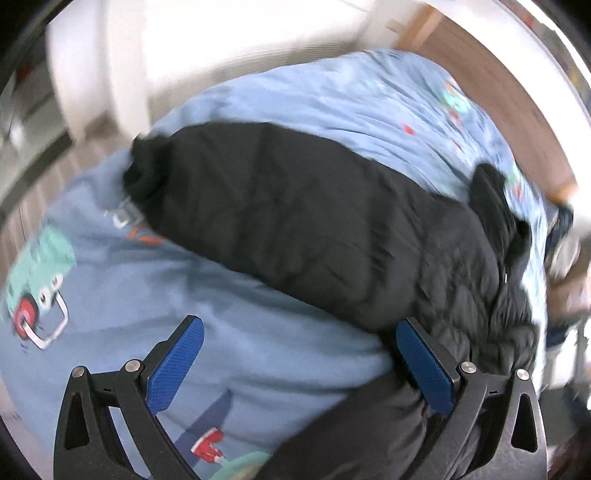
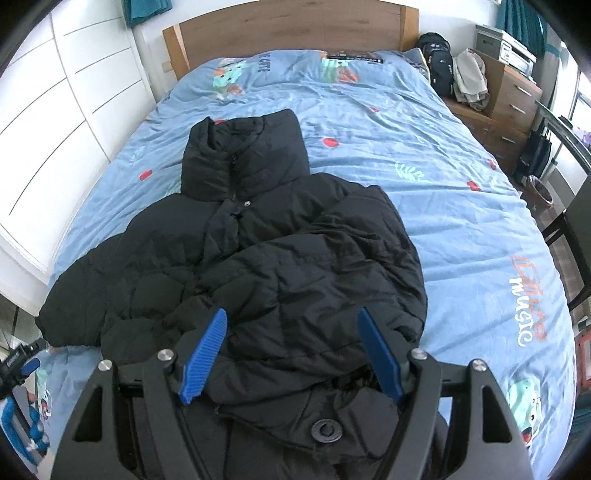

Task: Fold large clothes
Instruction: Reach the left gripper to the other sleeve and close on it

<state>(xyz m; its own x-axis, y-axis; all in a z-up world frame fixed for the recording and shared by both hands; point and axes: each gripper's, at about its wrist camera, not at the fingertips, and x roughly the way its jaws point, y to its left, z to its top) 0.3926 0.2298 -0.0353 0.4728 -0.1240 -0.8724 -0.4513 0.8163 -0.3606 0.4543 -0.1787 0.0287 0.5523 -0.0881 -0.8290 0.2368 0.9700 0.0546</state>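
A black puffer jacket [image 2: 258, 236] lies front up on the blue printed bedsheet [image 2: 443, 192], collar toward the headboard. One sleeve is folded across its body; the other sleeve [image 2: 92, 284] sticks out to the left. My right gripper [image 2: 291, 314] hovers open over the jacket's lower part, its blue pads [image 2: 207, 354] wide apart and not pressing on the fabric. The left wrist view is blurred. There my left gripper [image 1: 299, 325] stands open over the sheet [image 1: 240, 350], beside the outstretched jacket sleeve [image 1: 295, 221], with nothing in it.
A wooden headboard [image 2: 288, 29] closes the far end of the bed. White wardrobe doors [image 2: 55, 92] run along the left. On the right are a black backpack [image 2: 437, 62], wooden drawers [image 2: 509, 96] with clothes on them, and a dark chair [image 2: 569, 229].
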